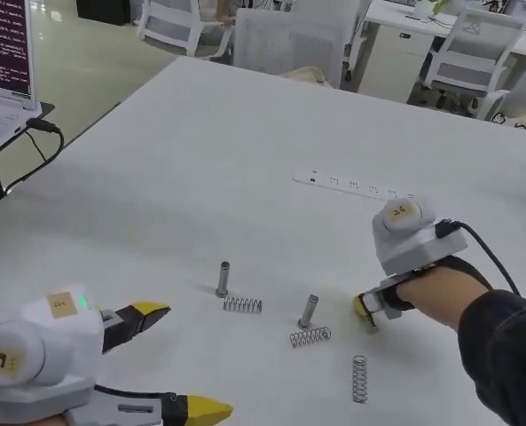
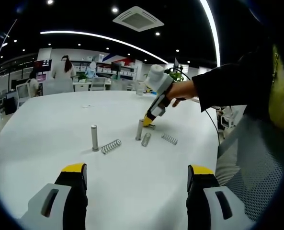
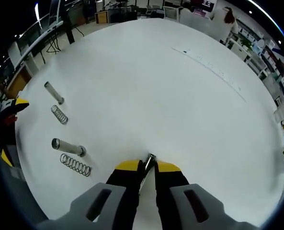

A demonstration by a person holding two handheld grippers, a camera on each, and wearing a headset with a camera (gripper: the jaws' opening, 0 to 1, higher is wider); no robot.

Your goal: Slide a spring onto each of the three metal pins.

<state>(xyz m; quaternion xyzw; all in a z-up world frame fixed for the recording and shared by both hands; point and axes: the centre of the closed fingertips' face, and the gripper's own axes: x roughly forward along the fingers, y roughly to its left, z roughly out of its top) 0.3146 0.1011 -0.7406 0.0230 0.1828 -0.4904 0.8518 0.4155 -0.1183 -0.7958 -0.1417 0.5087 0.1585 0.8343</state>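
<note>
Right tongs [image 3: 149,166] sit clamped on a metal pin [image 3: 150,157] low over the surface [image 3: 156,86] at right while the left tongs [image 2: 137,175] hang apart, so this pin seems in hand; next, the near spring [image 1: 360,378] needs threading onto it.

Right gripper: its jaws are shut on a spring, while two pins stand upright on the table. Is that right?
No. The right gripper has its jaws shut on a metal pin, not a spring, as the right gripper view shows. The other two pins do stand upright on the table.
</note>
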